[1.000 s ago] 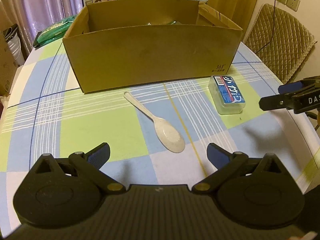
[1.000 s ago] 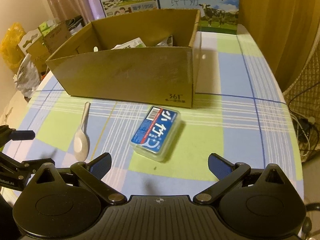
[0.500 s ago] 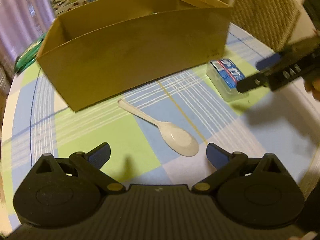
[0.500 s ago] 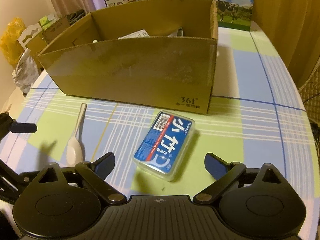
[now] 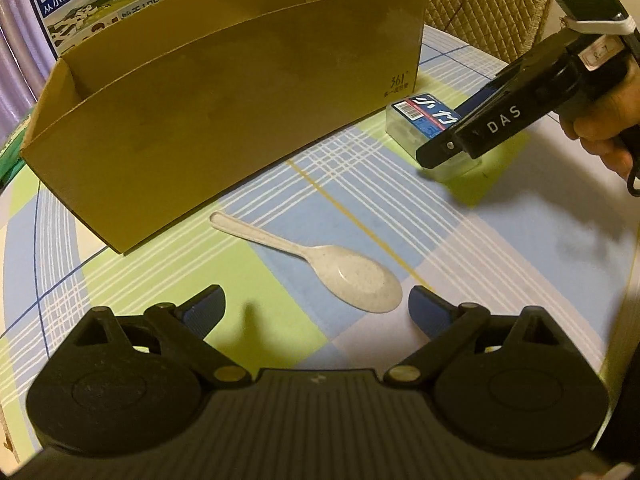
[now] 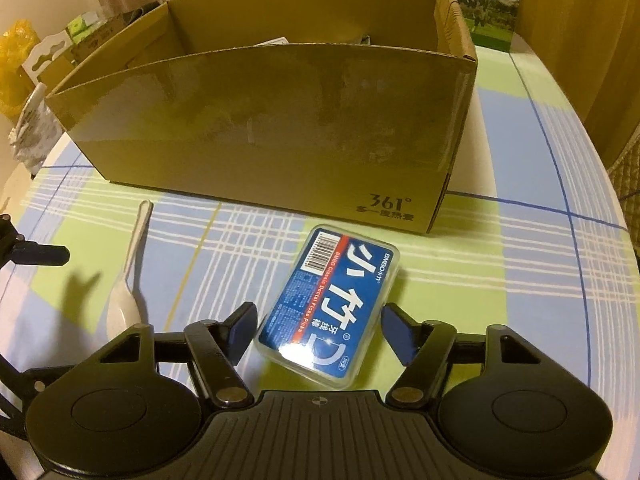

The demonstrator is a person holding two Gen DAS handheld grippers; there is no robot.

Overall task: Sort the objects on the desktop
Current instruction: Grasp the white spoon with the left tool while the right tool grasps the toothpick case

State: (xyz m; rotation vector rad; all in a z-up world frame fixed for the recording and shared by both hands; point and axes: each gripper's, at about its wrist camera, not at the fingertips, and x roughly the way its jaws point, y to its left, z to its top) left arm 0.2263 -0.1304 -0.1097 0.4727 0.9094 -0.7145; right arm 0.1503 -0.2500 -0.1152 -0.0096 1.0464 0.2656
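A pale plastic spoon (image 5: 328,266) lies on the checked tablecloth, its bowl just ahead of my open left gripper (image 5: 316,312), between the two fingers' line. A clear box of dental floss picks with a blue label (image 6: 330,304) lies flat in front of the cardboard box (image 6: 280,120). My right gripper (image 6: 320,334) is open and straddles the near end of the floss box, a finger on each side, not touching it. In the left wrist view the right gripper (image 5: 444,148) hangs over the floss box (image 5: 420,116), held by a hand (image 5: 608,116).
The open cardboard box (image 5: 224,112) holds some packets, mostly hidden. Milk cartons (image 5: 104,8) stand behind it. A quilted chair (image 5: 480,0) is at the far right. The table's rounded edge (image 5: 628,280) runs close on the right.
Both grippers have moved forward and down. The spoon now lies closer to the left fingers, and the floss box has come between the right fingers, which have narrowed a little.
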